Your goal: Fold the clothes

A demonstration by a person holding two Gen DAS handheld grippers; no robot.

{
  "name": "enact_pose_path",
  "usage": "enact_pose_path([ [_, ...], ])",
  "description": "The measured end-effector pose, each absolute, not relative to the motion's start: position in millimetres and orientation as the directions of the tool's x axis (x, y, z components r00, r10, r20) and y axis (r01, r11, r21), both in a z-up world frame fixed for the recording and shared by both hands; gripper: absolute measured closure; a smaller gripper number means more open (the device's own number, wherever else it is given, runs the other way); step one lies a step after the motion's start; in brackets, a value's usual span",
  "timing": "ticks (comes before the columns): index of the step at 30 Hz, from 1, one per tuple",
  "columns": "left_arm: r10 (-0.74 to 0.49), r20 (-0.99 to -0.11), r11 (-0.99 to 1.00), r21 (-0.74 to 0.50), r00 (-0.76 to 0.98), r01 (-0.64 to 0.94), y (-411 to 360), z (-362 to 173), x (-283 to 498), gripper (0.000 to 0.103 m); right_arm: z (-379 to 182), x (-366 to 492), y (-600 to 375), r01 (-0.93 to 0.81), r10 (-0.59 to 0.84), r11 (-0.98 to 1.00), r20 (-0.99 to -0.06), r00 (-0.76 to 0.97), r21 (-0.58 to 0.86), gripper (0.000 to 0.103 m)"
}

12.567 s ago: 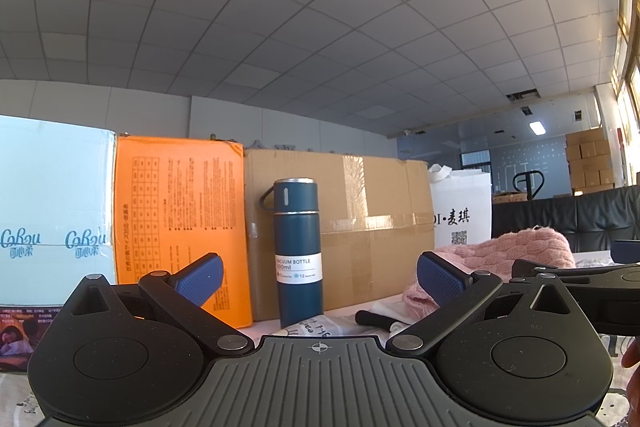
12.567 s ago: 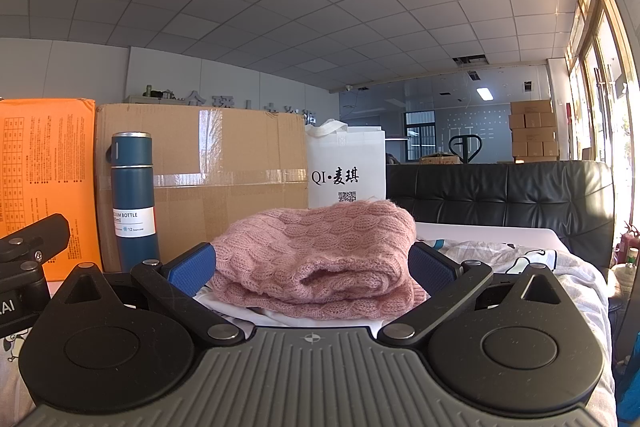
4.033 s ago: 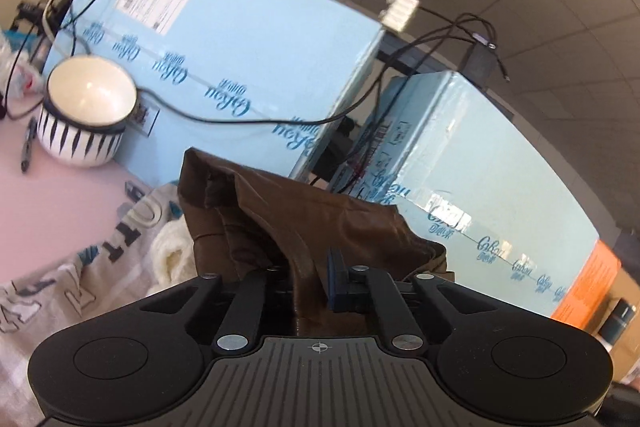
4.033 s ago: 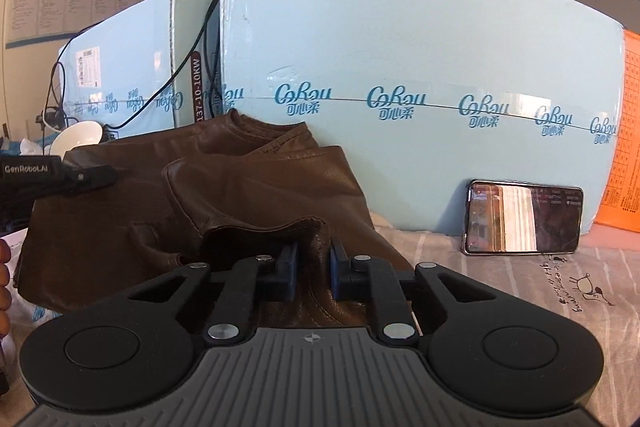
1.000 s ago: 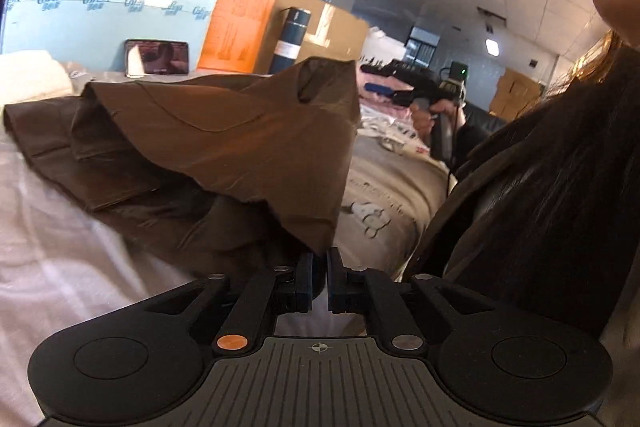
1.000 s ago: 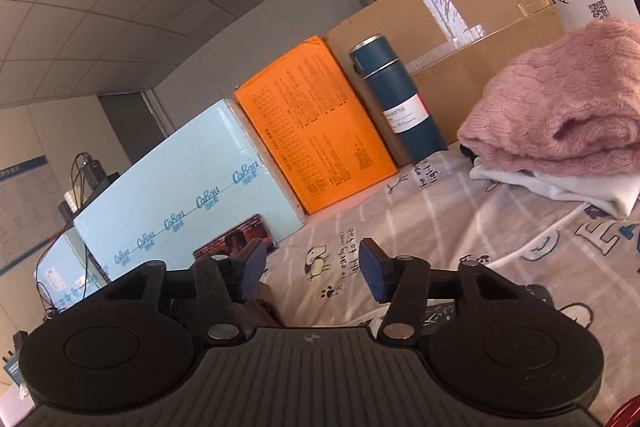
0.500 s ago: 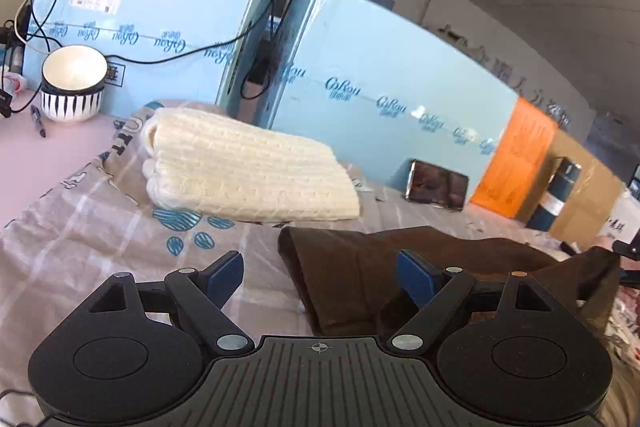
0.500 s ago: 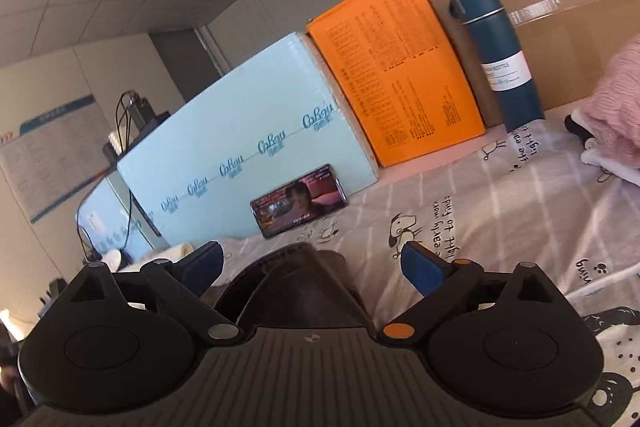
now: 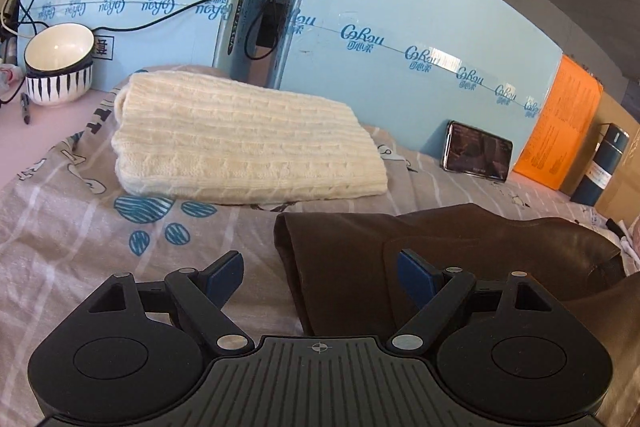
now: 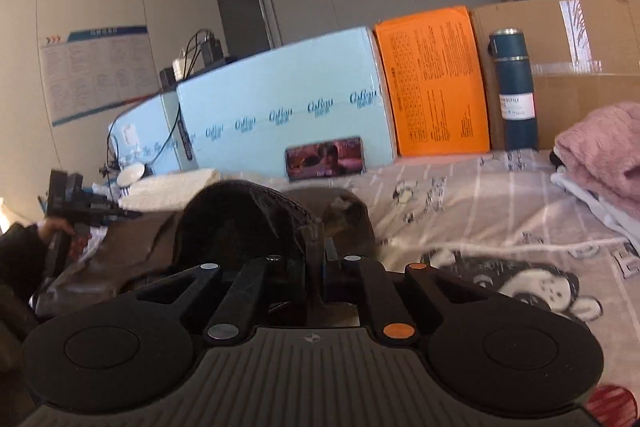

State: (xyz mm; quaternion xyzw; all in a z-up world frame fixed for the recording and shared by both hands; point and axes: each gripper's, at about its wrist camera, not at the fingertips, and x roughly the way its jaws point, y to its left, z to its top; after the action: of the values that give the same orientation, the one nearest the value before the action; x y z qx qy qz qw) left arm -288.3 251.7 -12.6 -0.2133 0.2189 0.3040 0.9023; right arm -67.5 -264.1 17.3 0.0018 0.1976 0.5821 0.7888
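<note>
A brown leather garment [image 9: 460, 251] lies on the patterned bed sheet [image 9: 72, 227], stretching to the right. My left gripper [image 9: 320, 271] is open and empty, low over the garment's left edge. In the right wrist view the same brown garment [image 10: 240, 223] bulges up in front of my right gripper [image 10: 320, 259], which is shut on a fold of it. The left gripper [image 10: 76, 203] shows there at the far left, held in a hand.
A folded cream knit sweater [image 9: 240, 143] lies behind the garment. A striped bowl [image 9: 60, 67] stands at far left. Blue boxes [image 9: 400, 39], an orange box [image 10: 436, 83], a phone [image 10: 324, 157] and a blue flask [image 10: 516, 87] line the back. Folded pink knitwear [image 10: 604, 147] lies right.
My right gripper has closed on a fold of the brown garment; half a second ago it was open. My left gripper stays open and has moved a little closer to the garment's left edge.
</note>
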Motion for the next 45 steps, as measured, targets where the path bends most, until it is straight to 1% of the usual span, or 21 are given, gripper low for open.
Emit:
enact_pose_path([
  [1,0.454,-0.528,0.725,-0.249,0.718,-0.642,252.0,-13.3,-285.8,0.017,13.8,-70.1,-269.6,-0.919,0.909,0.316,-0.352,0.222,0.236,0.086],
  [2,0.453,-0.530,0.726,-0.247,0.717,-0.642,252.3,-13.9,-283.4,0.017,10.6,-72.7,-275.1,-0.920,0.898,0.310,-0.391,0.201,0.239,0.069],
  [3,0.450,-0.532,0.727,-0.248,0.718,-0.640,252.4,-14.5,-281.6,0.017,10.6,-75.2,-280.0,-0.924,0.895,0.302,-0.404,0.189,0.235,0.058],
  [4,0.444,-0.533,0.731,-0.250,0.720,-0.635,252.2,-15.1,-279.9,0.017,14.1,-80.0,-286.2,-0.930,0.900,0.293,-0.394,0.188,0.224,0.040],
  [5,0.439,-0.536,0.734,-0.249,0.721,-0.632,251.9,-15.8,-277.9,0.017,18.0,-84.6,-292.4,-0.935,0.905,0.283,-0.381,0.187,0.213,0.031],
  [7,0.432,-0.539,0.739,-0.248,0.723,-0.626,251.2,-16.9,-274.5,0.017,33.3,-88.0,-304.6,-0.949,0.943,0.233,-0.286,0.167,0.212,0.028],
  [9,0.424,-0.541,0.744,-0.249,0.726,-0.620,251.0,-17.8,-271.6,0.017,50.2,-81.6,-311.8,-0.953,0.973,0.195,-0.168,0.159,0.230,0.016],
  [12,0.416,-0.549,0.750,-0.243,0.725,-0.615,251.4,-18.5,-268.2,0.017,74.5,-56.1,-295.8,-0.951,0.974,0.217,-0.120,0.195,0.220,0.012],
  [15,0.415,-0.557,0.746,-0.244,0.719,-0.619,253.4,-20.1,-267.8,0.017,85.5,-19.7,-253.5,-0.937,0.939,0.311,-0.207,0.276,0.162,0.009],
  [18,0.417,-0.558,0.746,-0.242,0.718,-0.621,253.1,-20.9,-267.1,0.018,71.5,17.5,-194.2,-0.931,0.888,0.344,-0.364,0.282,0.118,0.010],
  [22,0.421,-0.555,0.759,-0.218,0.717,-0.614,249.4,-21.2,-264.2,0.020,27.3,44.4,-122.0,-0.947,0.832,0.298,-0.519,0.198,0.117,0.013],
  [24,0.440,-0.557,0.762,-0.182,0.704,-0.621,245.6,-21.3,-261.3,0.039,8.7,49.2,-95.4,-0.955,0.817,0.266,-0.558,0.150,0.134,0.016],
  [25,0.454,-0.558,0.763,-0.160,0.695,-0.627,243.5,-20.9,-260.0,0.045,1.1,50.5,-83.8,-0.955,0.809,0.260,-0.572,0.135,0.142,0.022],
  [27,0.465,-0.544,0.774,-0.133,0.698,-0.619,239.1,-18.9,-259.6,0.068,-9.4,50.9,-67.1,-0.955,0.793,0.261,-0.595,0.130,0.139,0.042],
  [30,0.459,-0.517,0.811,-0.089,0.723,-0.578,229.2,-14.0,-259.6,0.089,-14.0,46.0,-56.4,-0.962,0.802,0.247,-0.583,0.133,0.120,0.072],
  [31,0.454,-0.506,0.823,-0.077,0.733,-0.562,224.9,-12.2,-258.8,0.092,-13.2,45.1,-56.3,-0.964,0.810,0.234,-0.574,0.122,0.126,0.085],
  [32,0.456,-0.495,0.832,-0.059,0.740,-0.552,219.9,-9.9,-257.2,0.099,-11.5,42.2,-59.4,-0.963,0.814,0.252,-0.559,0.155,0.099,0.091],
  [34,0.460,-0.465,0.845,-0.031,0.756,-0.534,210.6,-3.5,-253.6,0.100,-5.1,39.1,-70.4,-0.957,0.834,0.284,-0.510,0.211,0.068,0.099],
  [39,0.427,-0.351,0.891,0.006,0.833,-0.454,189.2,27.8,-230.1,0.101,21.7,38.3,-109.4,-0.936,0.882,0.349,-0.352,0.313,0.041,0.100],
  [42,0.401,-0.291,0.912,0.037,0.868,-0.409,183.0,45.1,-202.6,0.101,34.3,44.9,-131.1,-0.907,0.864,0.422,-0.305,0.400,0.006,0.100],
  [45,0.361,-0.272,0.930,0.037,0.892,-0.366,183.5,51.2,-163.6,0.101,42.6,58.1,-152.7,-0.861,0.827,0.508,-0.269,0.493,-0.013,0.100],
])
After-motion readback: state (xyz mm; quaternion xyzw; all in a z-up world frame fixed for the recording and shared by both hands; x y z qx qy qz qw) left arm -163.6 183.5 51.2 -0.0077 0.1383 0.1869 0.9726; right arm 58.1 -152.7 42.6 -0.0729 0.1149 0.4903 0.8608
